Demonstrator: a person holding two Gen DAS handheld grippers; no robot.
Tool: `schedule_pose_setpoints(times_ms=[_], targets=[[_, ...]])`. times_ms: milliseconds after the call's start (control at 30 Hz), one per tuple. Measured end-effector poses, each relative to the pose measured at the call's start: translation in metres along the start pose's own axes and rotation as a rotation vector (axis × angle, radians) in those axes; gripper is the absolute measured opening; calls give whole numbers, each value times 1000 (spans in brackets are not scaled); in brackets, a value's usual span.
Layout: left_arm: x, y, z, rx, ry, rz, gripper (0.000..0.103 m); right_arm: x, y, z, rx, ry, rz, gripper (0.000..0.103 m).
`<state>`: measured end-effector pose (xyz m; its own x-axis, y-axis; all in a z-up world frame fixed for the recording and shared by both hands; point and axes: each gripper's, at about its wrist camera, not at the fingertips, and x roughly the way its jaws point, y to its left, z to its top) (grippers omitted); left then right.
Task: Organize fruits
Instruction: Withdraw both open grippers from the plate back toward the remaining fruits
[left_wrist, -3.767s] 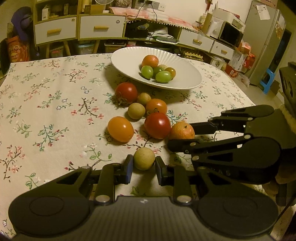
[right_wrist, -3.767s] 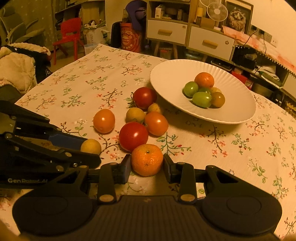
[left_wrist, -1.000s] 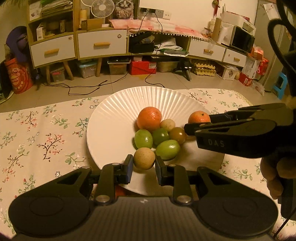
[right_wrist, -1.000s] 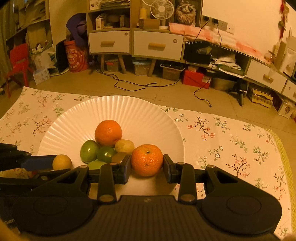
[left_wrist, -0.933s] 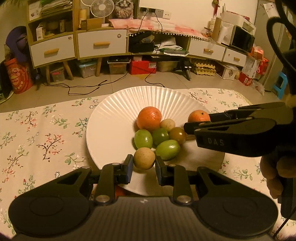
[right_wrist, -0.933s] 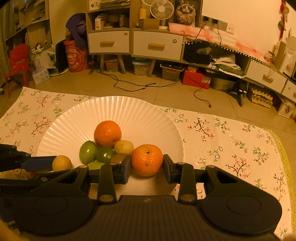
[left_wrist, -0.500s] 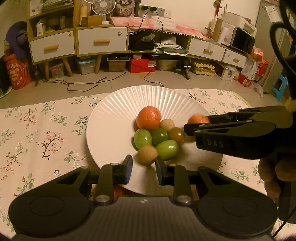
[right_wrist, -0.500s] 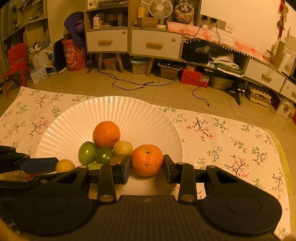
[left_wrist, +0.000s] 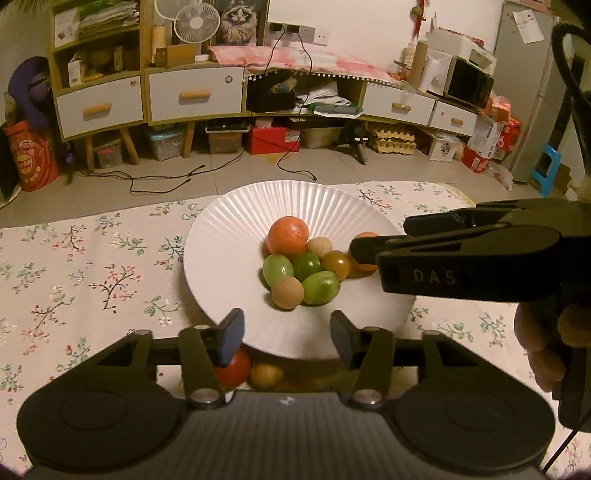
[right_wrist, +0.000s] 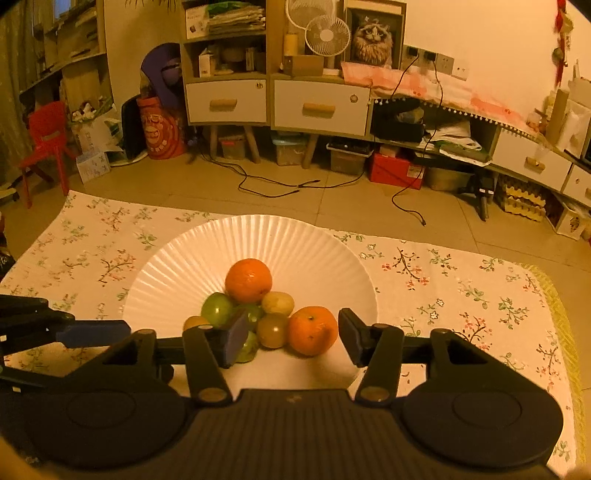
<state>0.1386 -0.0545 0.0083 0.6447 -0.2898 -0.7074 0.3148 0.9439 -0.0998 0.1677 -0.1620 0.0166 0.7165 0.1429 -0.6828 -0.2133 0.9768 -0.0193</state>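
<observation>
A white ribbed plate (left_wrist: 236, 206) (right_wrist: 258, 229) holds a pile of fruit: an orange (left_wrist: 287, 236) (right_wrist: 248, 280), several green and brownish small fruits (left_wrist: 320, 287). A tan fruit (left_wrist: 287, 292) lies at the pile's near side, just beyond my left gripper (left_wrist: 286, 334), whose jaws are opening with nothing between them. A second orange (right_wrist: 313, 330) (left_wrist: 364, 254) rests on the plate between the opening jaws of my right gripper (right_wrist: 293, 341) (left_wrist: 391, 236); neither pad touches it. My left gripper (right_wrist: 74, 328) reaches in from the left in the right wrist view.
A floral cloth (left_wrist: 92, 266) covers the table. A red tomato (left_wrist: 232, 369) and a tan fruit (left_wrist: 266, 374) lie on it under the plate's near rim. The table's far edge runs just behind the plate. A hand (left_wrist: 543, 343) holds the right gripper.
Both grippers have opened. The tan fruit dropped from the left one and the orange from the right one onto the plate, against the pile. Both views have risen slightly.
</observation>
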Motion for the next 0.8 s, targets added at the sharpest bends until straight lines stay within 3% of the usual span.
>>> schedule_pose_setpoints(times_ms=[167,300,600,800], targets=[[-10,4,-7,1,8,-8,64,-10,6,-6,-6,-7,10,60],[-16,8,-13,-11,13,-2,80,-18,9,-11,-13,-10,18,66],[-31,10,-29,-11,30,-23,91,-38,8,-27,36,-17,33,81],[-40,6,-41,4,57,-22,94,-48,11,-37,44,-8,43,86]])
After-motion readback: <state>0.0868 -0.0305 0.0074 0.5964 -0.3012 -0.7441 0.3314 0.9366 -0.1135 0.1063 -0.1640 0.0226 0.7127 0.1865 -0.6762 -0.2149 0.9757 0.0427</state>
